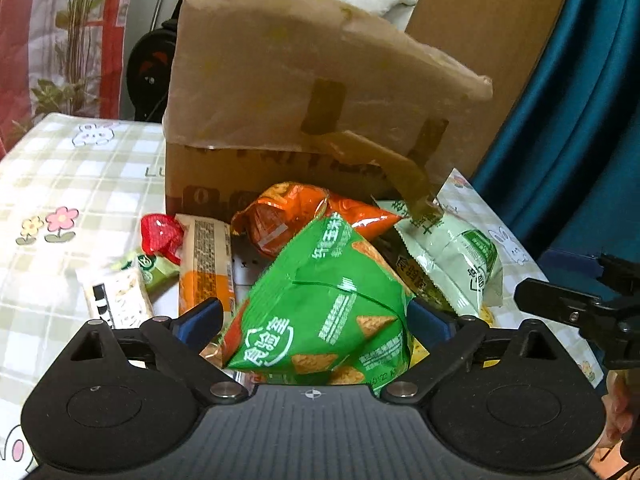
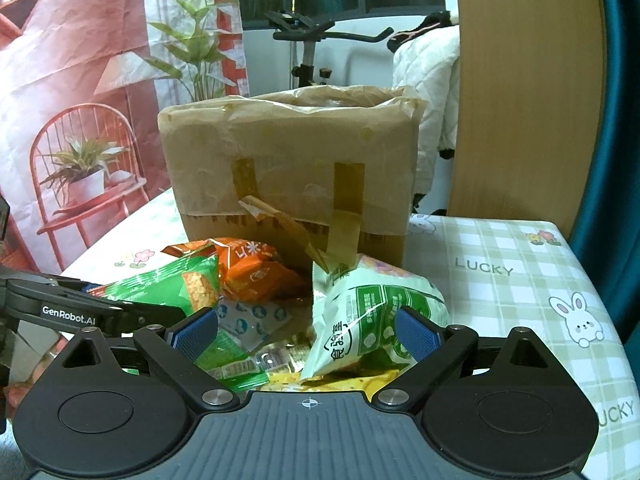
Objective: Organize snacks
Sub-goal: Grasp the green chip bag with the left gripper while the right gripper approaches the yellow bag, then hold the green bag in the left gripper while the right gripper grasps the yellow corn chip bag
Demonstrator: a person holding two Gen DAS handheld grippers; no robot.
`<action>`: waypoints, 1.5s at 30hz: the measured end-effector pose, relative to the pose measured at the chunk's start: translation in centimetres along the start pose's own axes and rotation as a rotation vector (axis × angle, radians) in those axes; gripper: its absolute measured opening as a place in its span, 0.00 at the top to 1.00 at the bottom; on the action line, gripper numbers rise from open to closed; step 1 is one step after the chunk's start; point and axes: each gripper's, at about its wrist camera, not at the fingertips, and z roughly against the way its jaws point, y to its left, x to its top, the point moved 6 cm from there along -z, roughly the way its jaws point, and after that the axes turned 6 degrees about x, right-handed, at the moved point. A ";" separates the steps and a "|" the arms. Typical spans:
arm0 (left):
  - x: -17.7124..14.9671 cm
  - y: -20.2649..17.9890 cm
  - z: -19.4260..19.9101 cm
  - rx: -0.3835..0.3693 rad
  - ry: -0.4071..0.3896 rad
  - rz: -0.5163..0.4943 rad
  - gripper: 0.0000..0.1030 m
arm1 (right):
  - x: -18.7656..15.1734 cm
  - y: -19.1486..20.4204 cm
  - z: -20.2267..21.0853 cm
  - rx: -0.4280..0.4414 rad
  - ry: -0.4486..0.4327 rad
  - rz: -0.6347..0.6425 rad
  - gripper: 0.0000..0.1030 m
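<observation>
My left hand-held gripper (image 1: pixel 316 320) is spread wide around the green chip bag (image 1: pixel 320 300); I can't tell if the pads touch it. Right hand-held gripper (image 2: pixel 308 332) is released, its right pad against the pale green bag (image 2: pixel 372 320), nothing clamped. The snack pile sits on the surface (image 2: pixel 500 280) just in front of the box (image 2: pixel 288 160), orange bag (image 1: pixel 292 216) nearest the box.

"LUCKY" printed on the checked tablecloth (image 2: pixel 500 248); "GenRobot.AI" in white on the left gripper (image 2: pixel 80 312) arm; snack bag print too unclear to read.
</observation>
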 end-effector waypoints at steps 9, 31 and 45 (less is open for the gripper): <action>-0.5 -0.6 0.2 -0.047 -0.001 -0.005 0.20 | -0.3 -0.6 -0.1 -0.004 0.007 -0.015 0.09; 3.0 2.0 8.3 0.138 -0.208 0.042 0.31 | -1.4 -1.9 0.6 -0.020 0.011 -0.067 0.17; 3.4 6.7 10.4 0.234 -0.249 0.110 0.31 | -1.6 2.1 -2.3 0.094 0.072 -0.035 0.37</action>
